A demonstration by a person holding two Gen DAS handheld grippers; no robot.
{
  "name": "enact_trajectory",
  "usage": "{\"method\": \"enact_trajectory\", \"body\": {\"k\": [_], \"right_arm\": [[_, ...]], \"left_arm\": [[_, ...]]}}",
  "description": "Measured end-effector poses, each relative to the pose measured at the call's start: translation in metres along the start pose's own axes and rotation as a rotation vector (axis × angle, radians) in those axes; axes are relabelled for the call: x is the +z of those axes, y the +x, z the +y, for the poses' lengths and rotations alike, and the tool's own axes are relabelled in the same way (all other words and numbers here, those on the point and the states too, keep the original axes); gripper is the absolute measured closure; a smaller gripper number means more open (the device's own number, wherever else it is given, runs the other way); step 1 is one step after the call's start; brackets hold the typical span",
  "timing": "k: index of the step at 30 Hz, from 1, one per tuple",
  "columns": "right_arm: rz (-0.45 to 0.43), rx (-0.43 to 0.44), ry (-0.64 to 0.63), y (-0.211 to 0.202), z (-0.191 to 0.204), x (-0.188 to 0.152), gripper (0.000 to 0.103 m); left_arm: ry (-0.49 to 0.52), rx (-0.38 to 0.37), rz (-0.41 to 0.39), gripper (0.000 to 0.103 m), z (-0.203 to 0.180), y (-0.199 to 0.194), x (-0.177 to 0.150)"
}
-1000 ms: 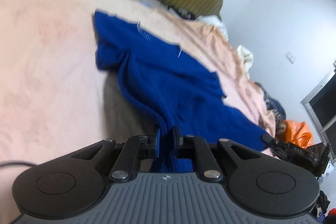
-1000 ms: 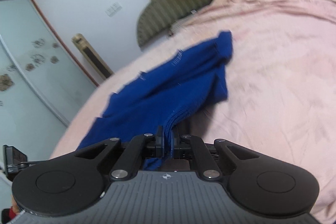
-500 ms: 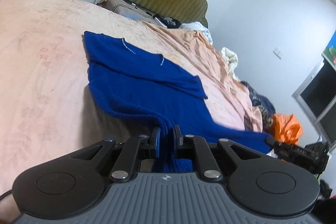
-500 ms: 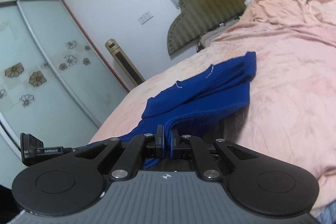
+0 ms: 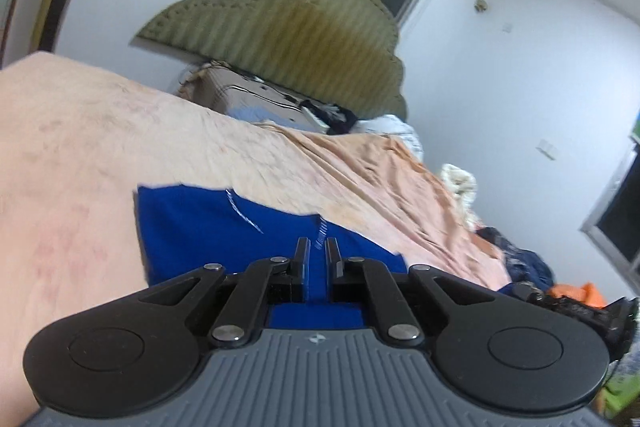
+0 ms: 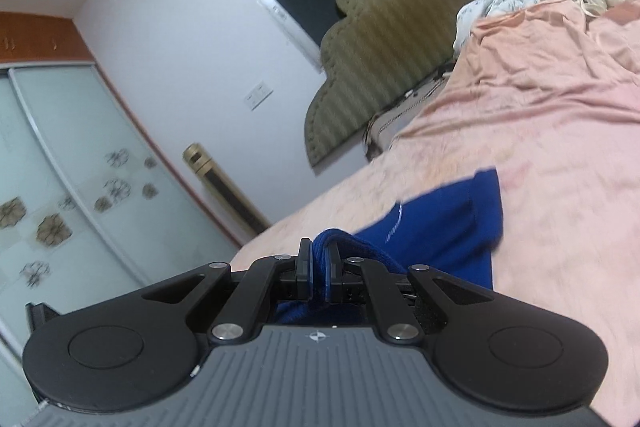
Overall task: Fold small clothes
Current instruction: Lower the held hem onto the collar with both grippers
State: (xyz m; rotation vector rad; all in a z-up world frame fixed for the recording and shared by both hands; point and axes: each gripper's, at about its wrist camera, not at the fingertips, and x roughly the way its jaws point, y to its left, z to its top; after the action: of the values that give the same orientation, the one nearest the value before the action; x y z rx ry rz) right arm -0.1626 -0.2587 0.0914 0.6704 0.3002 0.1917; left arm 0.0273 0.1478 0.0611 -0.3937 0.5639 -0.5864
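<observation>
The garment (image 5: 224, 227) lies on the bed (image 5: 80, 147), headboard (image 5: 280, 27) behind.

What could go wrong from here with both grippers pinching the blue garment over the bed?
1. The right gripper holds a bunched wad of the blue garment; layers may slip out or fold unevenly.
2. The left gripper pinches only a thin edge, which may pull free.
3. The pink bedsheet is wrinkled and soft, so creases may transfer.

Blue knit garment (image 5: 208, 227) lies doubled over on pink bedspread, near edge bunched and lifted.
</observation>
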Motion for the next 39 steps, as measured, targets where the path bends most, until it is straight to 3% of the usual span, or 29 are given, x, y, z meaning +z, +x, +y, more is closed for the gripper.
{"method": "enact_trajectory", "body": {"k": [2, 5, 6, 8, 9, 10, 17, 20, 21, 22, 24, 30, 35, 39], "right_arm": [[-0.01, -0.003, 0.015, 0.021, -0.008, 0.01, 0.094], [0.0, -0.03, 0.032, 0.049, -0.02, 0.017, 0.094], [0.009, -0.031, 0.042, 0.055, -0.023, 0.017, 0.094], [0.025, -0.035, 0.04, 0.06, -0.028, 0.013, 0.094], [0.033, -0.05, 0.032, 0.062, -0.03, 0.01, 0.094], [0.04, -0.061, 0.032, 0.062, -0.034, 0.008, 0.094], [0.068, -0.081, 0.089, 0.06, -0.056, -0.006, 0.094], [0.073, -0.077, 0.097, 0.061, -0.056, -0.009, 0.094], [0.075, -0.075, 0.099, 0.061, -0.055, -0.01, 0.094], [0.075, -0.072, 0.097, 0.06, -0.054, -0.01, 0.094], [0.074, -0.072, 0.09, 0.058, -0.05, -0.011, 0.094], [0.065, -0.081, 0.084, 0.046, -0.045, -0.01, 0.094], [0.026, -0.073, 0.07, 0.034, -0.037, -0.004, 0.094], [-0.013, -0.054, 0.037, 0.031, -0.024, 0.007, 0.094]], "left_arm": [[-0.024, 0.027, 0.03, 0.096, 0.008, 0.017, 0.005], [-0.031, -0.018, 0.15, 0.095, 0.016, 0.031, 0.001], [-0.011, -0.015, 0.187, 0.09, 0.018, 0.032, -0.004], [0.033, 0.021, 0.266, 0.065, 0.019, 0.033, -0.018], [0.034, 0.033, 0.302, 0.03, 0.02, 0.031, -0.026], [0.016, 0.043, 0.331, 0.009, 0.024, 0.029, -0.034], [-0.233, -0.072, 0.47, 0.008, 0.052, 0.028, -0.089], [-0.313, -0.115, 0.483, 0.009, 0.058, 0.037, -0.103], [-0.34, -0.133, 0.475, 0.019, 0.06, 0.039, -0.106], [-0.358, -0.146, 0.474, 0.055, 0.062, 0.041, -0.108], [-0.376, -0.163, 0.491, 0.093, 0.062, 0.045, -0.111], [-0.274, -0.179, 0.397, 0.097, 0.042, 0.02, -0.096], [-0.16, -0.162, 0.262, 0.098, 0.024, -0.009, -0.061], [-0.081, -0.139, 0.171, 0.098, 0.013, -0.008, -0.032]]}}
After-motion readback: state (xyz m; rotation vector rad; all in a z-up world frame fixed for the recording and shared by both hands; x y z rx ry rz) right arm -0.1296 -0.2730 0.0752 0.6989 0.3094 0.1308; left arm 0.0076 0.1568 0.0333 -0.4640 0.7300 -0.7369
